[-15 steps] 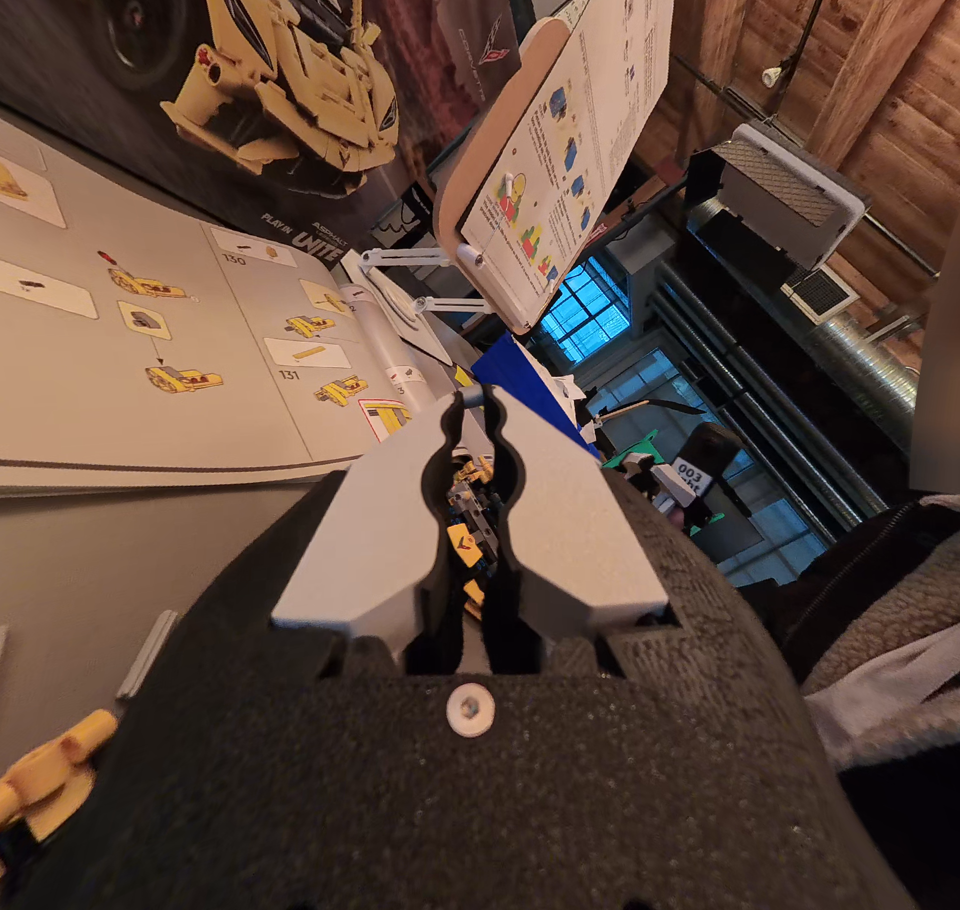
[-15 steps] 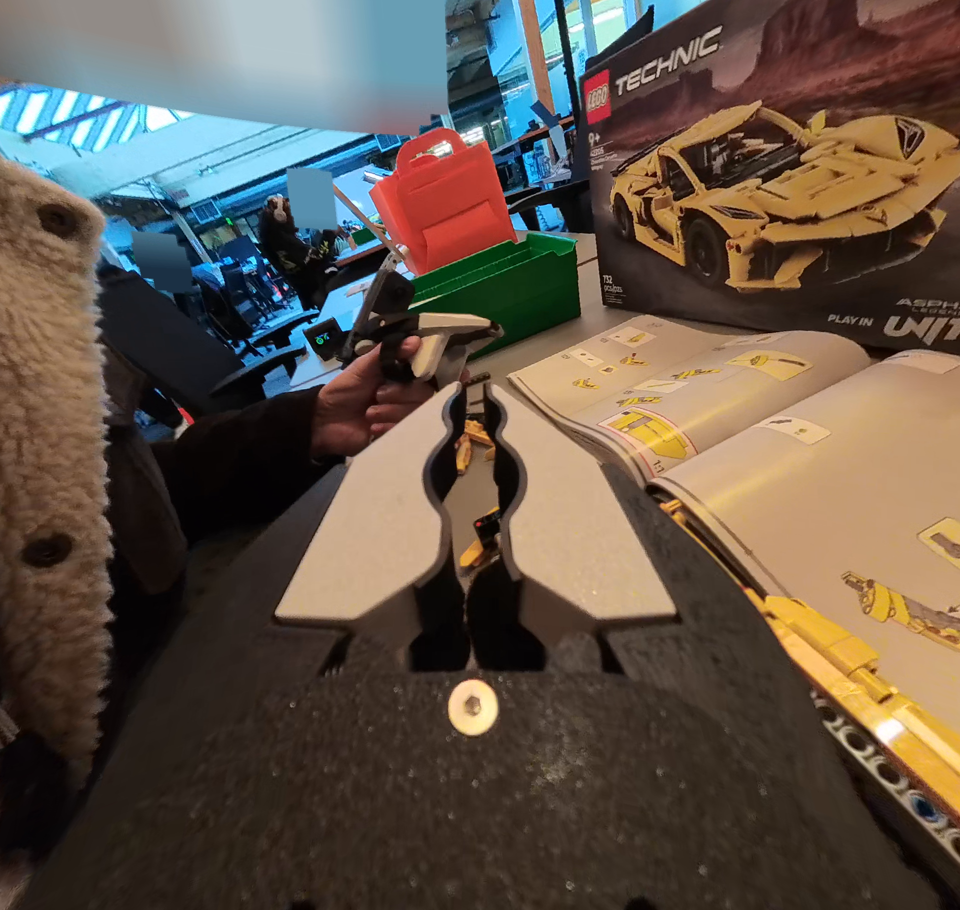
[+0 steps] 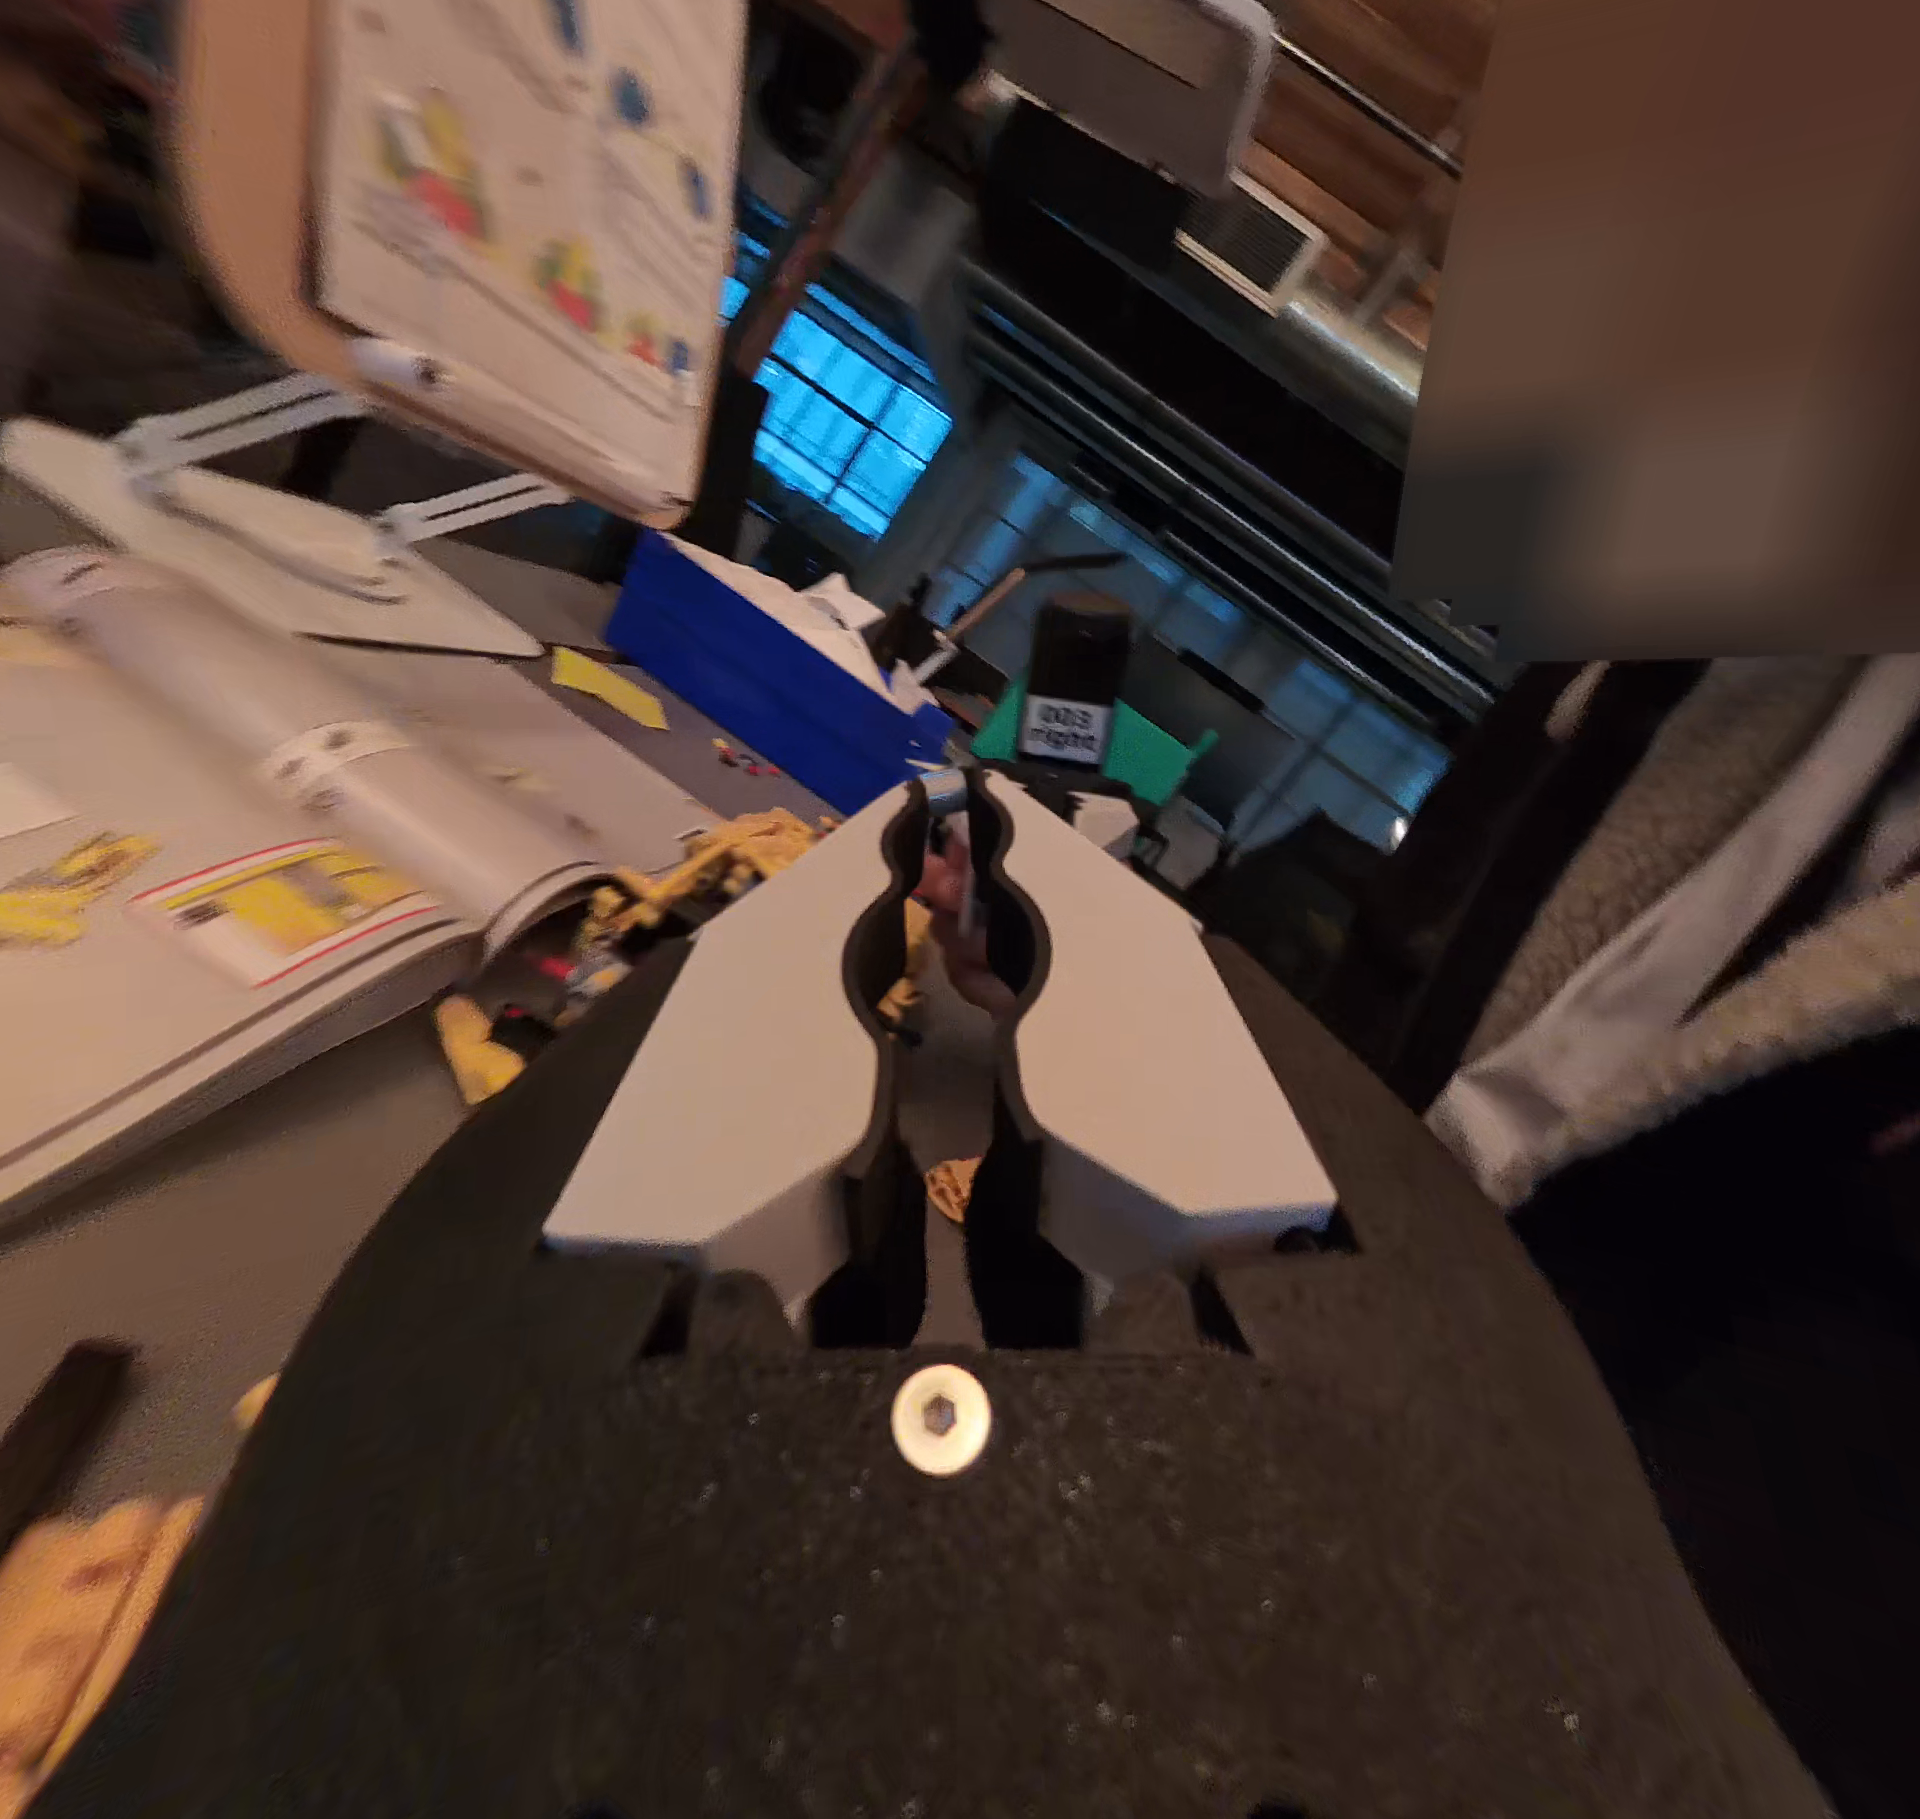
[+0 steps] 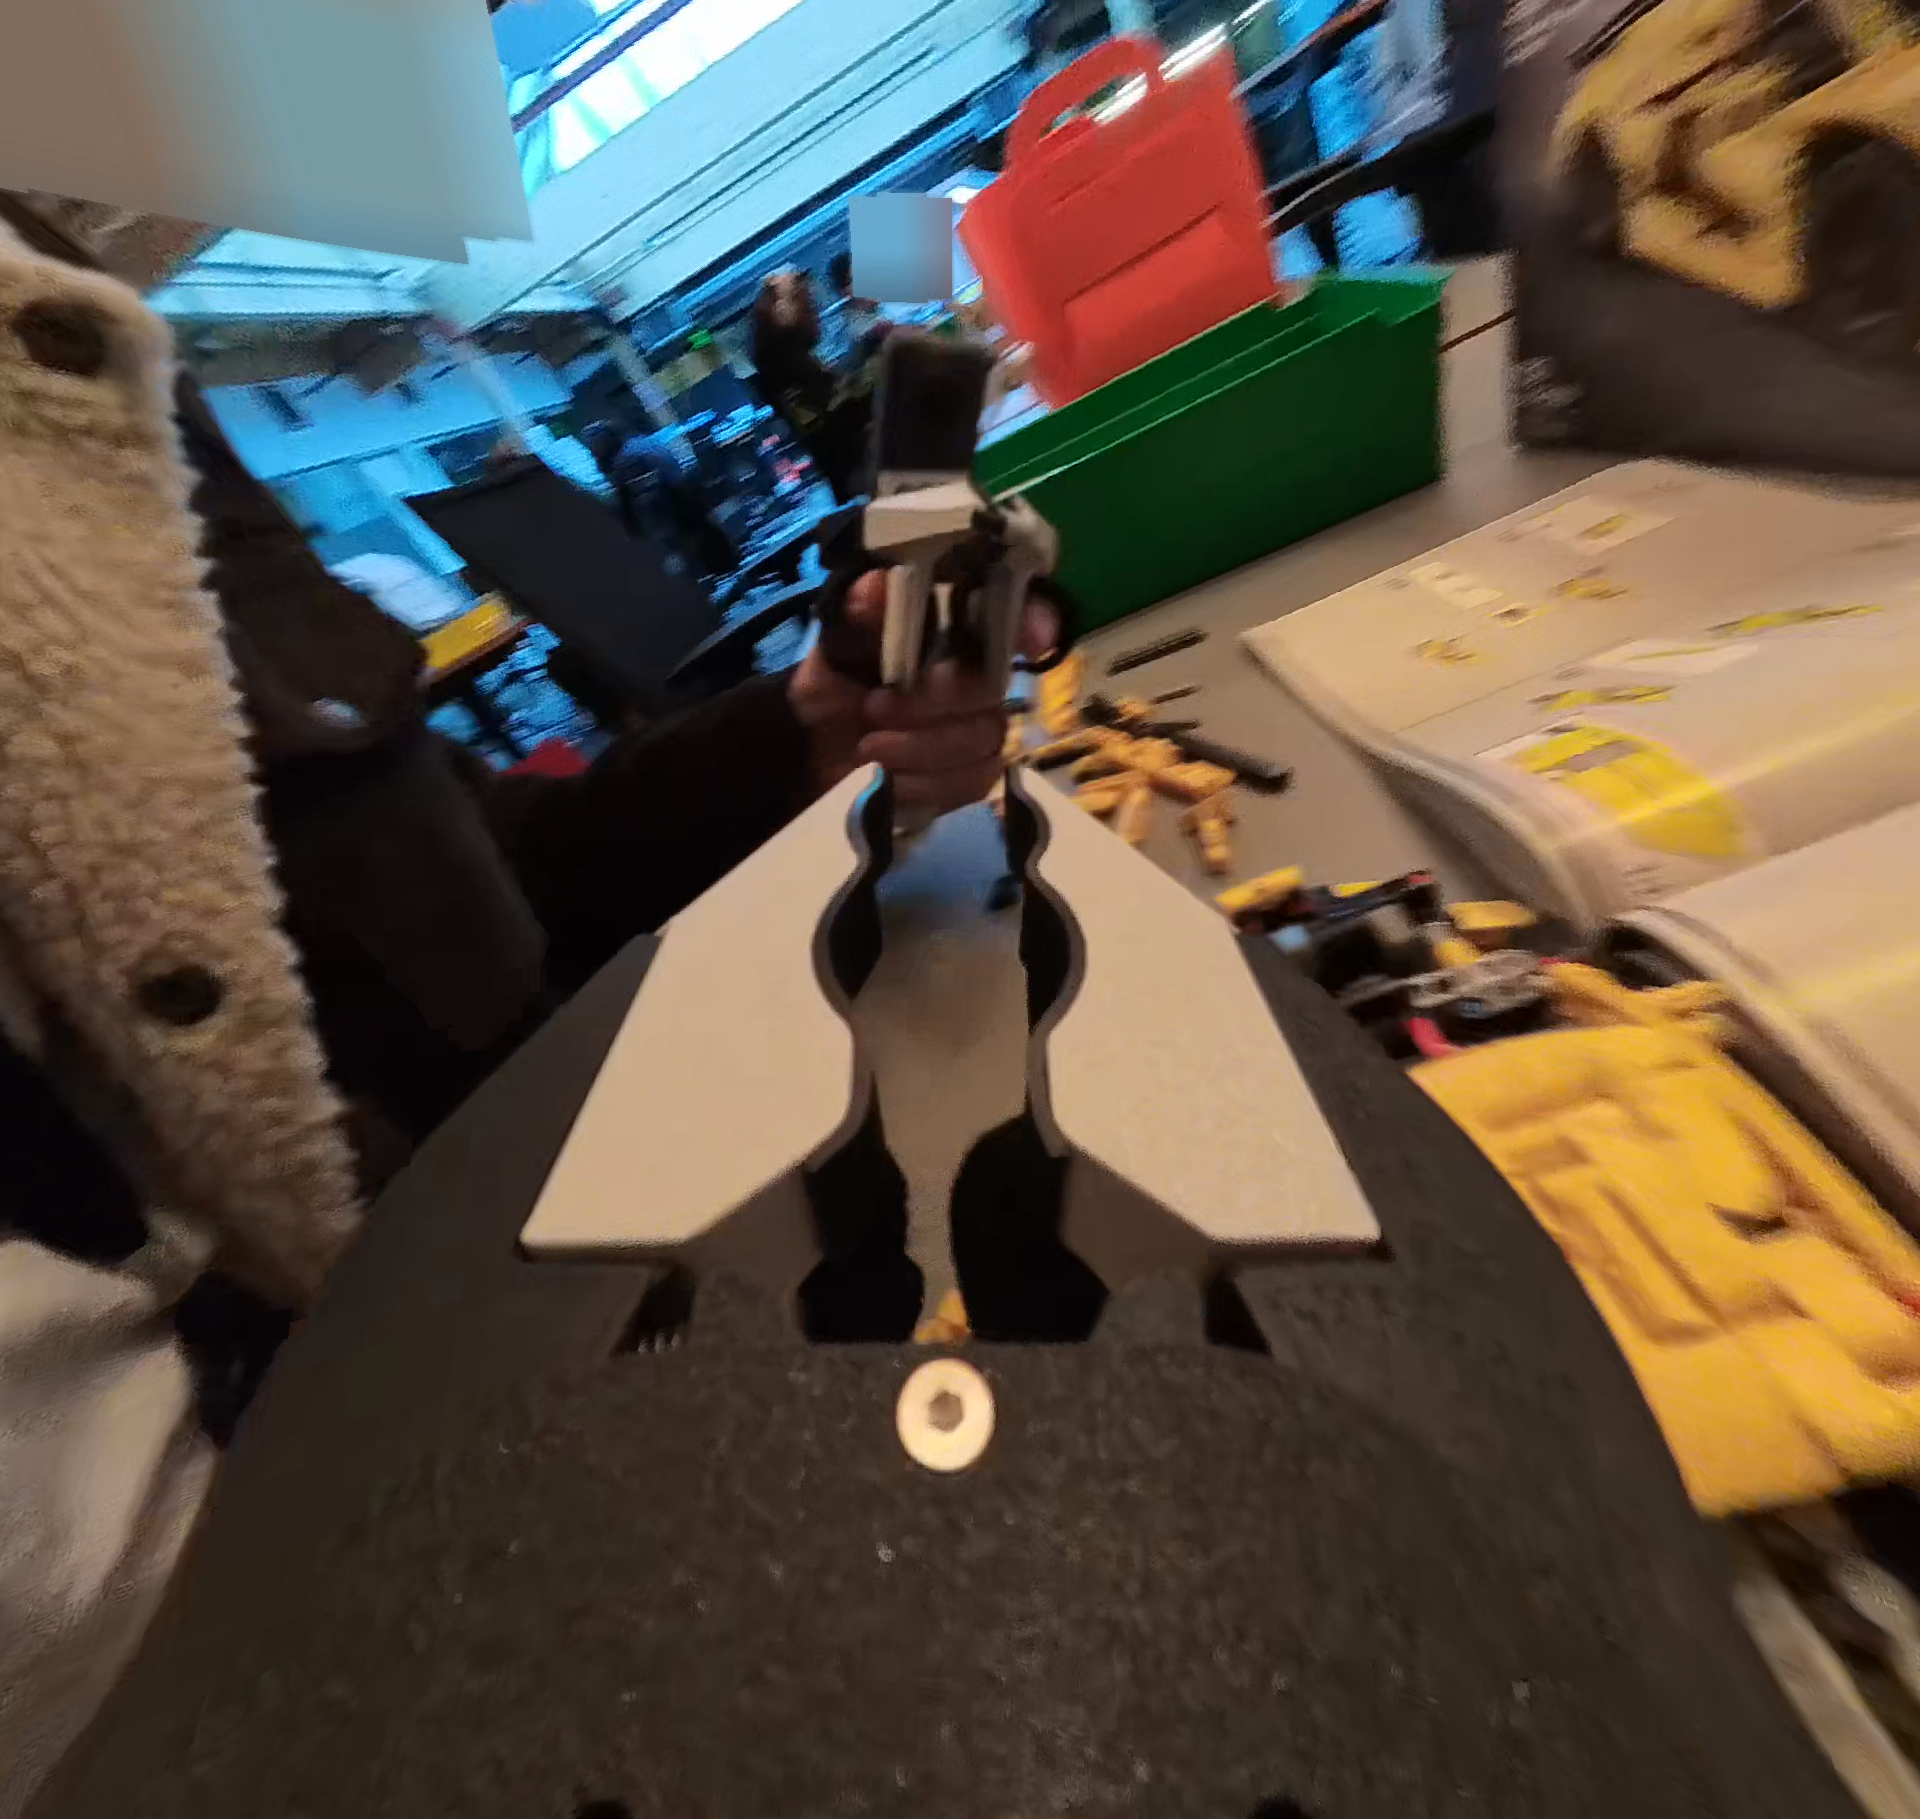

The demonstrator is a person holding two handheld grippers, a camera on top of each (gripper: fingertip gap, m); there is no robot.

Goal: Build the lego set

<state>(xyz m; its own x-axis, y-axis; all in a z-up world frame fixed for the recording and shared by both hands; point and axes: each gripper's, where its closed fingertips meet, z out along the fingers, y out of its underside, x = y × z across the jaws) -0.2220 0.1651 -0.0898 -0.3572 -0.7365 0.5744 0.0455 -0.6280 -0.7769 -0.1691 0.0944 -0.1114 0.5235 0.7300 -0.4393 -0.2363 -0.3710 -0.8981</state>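
Both grippers, left (image 3: pixel 948 795) nearly shut and right (image 4: pixel 940 798) narrowly parted, look empty, so I'd steady them over the loose yellow pieces (image 4: pixel 1127 777) before picking.

Each gripper, the left gripper (image 3: pixel 948 803) and the right gripper (image 4: pixel 945 803), has two pale grey fingers with wavy black-lined inner edges, set on a black, grainy, rounded body with one silver hex screw at its middle. The person wears a cream fleece coat (image 4: pixel 114 730) with dark buttons over a dark sleeve (image 4: pixel 644 813).
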